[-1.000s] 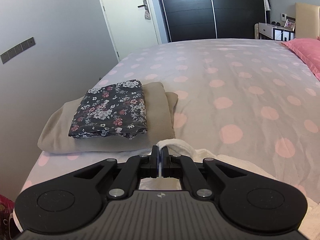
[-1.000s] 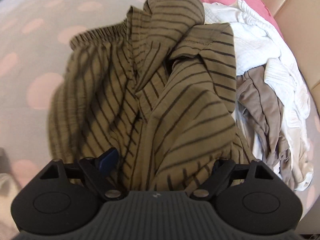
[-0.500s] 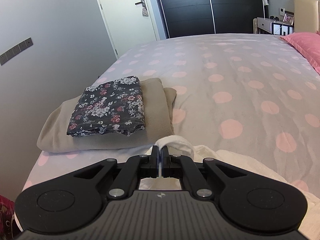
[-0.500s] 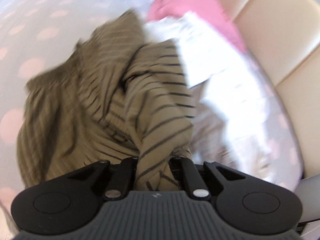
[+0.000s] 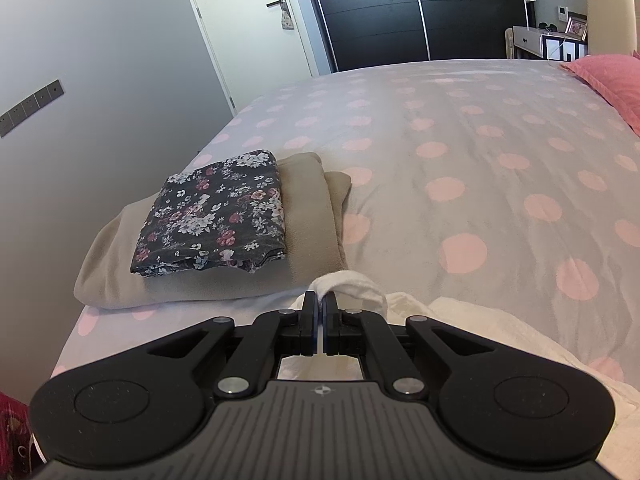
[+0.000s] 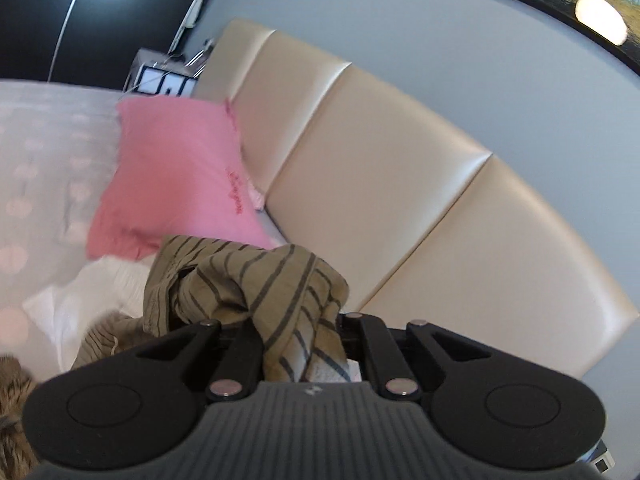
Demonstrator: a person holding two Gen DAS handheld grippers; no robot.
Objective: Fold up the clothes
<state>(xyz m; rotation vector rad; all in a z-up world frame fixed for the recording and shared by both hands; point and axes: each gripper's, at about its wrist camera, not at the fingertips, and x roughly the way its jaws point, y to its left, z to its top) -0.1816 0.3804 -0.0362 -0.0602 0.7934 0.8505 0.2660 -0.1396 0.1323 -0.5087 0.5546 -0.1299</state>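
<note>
Between the right tongs' [image 6: 302, 344] closed jaws, a striped garment [image 6: 248, 280] is bunching up and trailing down-left toward the white pile [image 6: 100, 292], so its length is hanging below that grip. Left tongs [image 5: 320, 312] are pinching a white cloth [image 5: 352, 284], folded stack [image 5: 212, 216] lying ahead-left

Home bedroom: polka-dot bed [image 5: 460, 152], padded headboard [image 6: 380, 184], pink pillow [image 6: 176, 176], wardrobe [image 5: 400, 12].

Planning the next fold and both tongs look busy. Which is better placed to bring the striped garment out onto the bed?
Right: the right tongs already grip the striped garment. The left tongs are shut on white cloth.
</note>
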